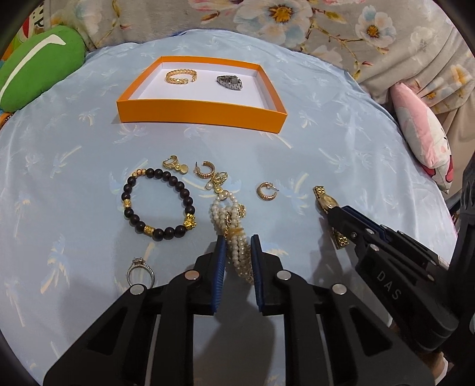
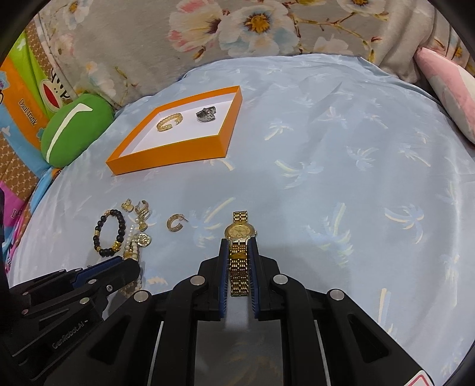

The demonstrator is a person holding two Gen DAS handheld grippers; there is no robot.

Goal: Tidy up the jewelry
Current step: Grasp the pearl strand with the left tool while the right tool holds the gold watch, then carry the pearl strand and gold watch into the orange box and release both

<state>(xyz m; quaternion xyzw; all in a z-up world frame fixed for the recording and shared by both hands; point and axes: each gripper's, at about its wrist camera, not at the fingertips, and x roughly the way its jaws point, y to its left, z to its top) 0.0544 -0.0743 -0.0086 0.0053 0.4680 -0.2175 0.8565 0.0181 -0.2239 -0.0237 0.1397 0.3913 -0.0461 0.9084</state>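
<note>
An orange box (image 1: 204, 117) (image 2: 166, 156) at the back holds a gold bangle (image 1: 180, 76) (image 2: 169, 122) and a silver watch (image 1: 229, 82) (image 2: 206, 114). My left gripper (image 1: 237, 242) has its fingers on either side of a pearl bracelet (image 1: 234, 234) (image 2: 132, 248) lying on the blue cloth, with small gaps. My right gripper (image 2: 239, 245) (image 1: 335, 212) is closed on the band of a gold watch (image 2: 240, 234) (image 1: 326, 202). A black bead bracelet (image 1: 157, 205) (image 2: 108, 233), gold earrings (image 1: 266, 192) (image 2: 175, 223) and a silver ring (image 1: 141, 271) lie nearby.
A green cushion (image 1: 38, 65) (image 2: 74, 130) sits at the left, a pink pillow (image 1: 421, 130) (image 2: 448, 86) at the right. Floral fabric (image 1: 297, 20) runs behind the blue cloth (image 2: 341, 148).
</note>
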